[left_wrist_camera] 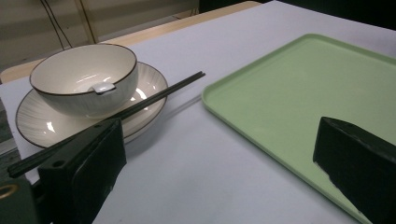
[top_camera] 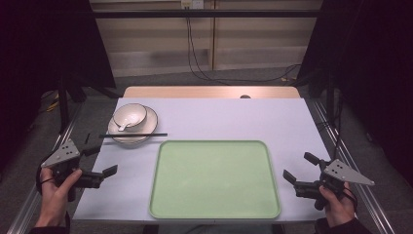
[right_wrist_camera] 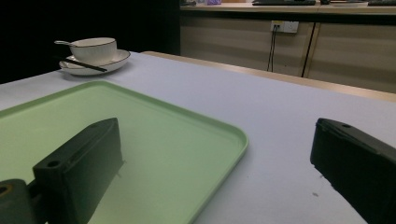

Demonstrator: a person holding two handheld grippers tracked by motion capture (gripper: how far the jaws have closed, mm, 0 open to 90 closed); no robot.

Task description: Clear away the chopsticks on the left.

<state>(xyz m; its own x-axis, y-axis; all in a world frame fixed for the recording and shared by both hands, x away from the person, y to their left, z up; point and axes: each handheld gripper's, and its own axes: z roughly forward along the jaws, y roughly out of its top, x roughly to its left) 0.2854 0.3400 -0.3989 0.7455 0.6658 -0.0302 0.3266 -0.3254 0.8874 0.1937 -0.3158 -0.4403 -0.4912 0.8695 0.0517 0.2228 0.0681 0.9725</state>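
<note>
Just ahead of the left gripper (top_camera: pixel 100 161), jaws wide and empty, sit the bowl (left_wrist_camera: pixel 84 77), plate (left_wrist_camera: pixel 149 86) and chopsticks (left_wrist_camera: pixel 154 96). Right gripper (top_camera: pixel 299 168) is wide too, beside the tray (top_camera: pixel 214 180). I'd grab the chopsticks mid-length, slowly.

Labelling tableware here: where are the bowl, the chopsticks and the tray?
bowl (left_wrist_camera: pixel 84 88), left gripper view, outer wall.
chopsticks (top_camera: pixel 139 135), high view, mid-shaft.
tray (top_camera: pixel 214 178), high view, bare floor.
</note>
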